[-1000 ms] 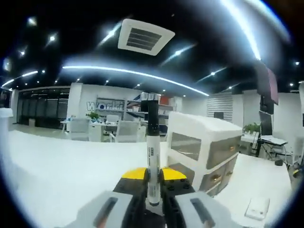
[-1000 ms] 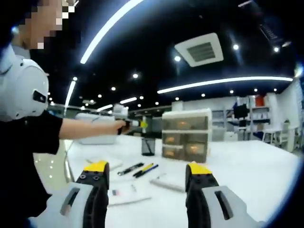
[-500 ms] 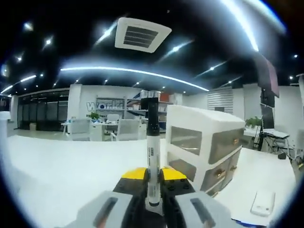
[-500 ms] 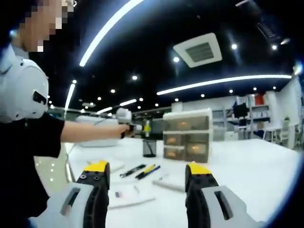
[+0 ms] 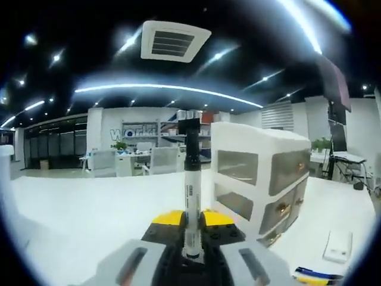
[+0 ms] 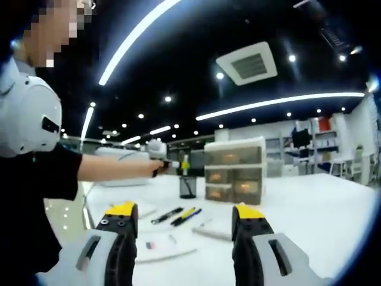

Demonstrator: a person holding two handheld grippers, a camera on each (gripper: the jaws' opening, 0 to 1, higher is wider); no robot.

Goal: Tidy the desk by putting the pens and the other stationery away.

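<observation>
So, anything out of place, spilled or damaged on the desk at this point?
Nothing looks spilled or damaged. The untidy part is expected: loose pens and a white flat item lie on the desk in front of the mesh pen cup and drawer unit. The left gripper holds a marker upright.

We see the marker's [image 5: 191,196] lower end hidden between the left claw [image 5: 191,223] tips. The pens [image 5: 318,275] are cut off at the picture's edge. In the right gripper view, the flat items [image 6: 164,245] on the surface [image 6: 309,214] are too blurred to identify.
</observation>
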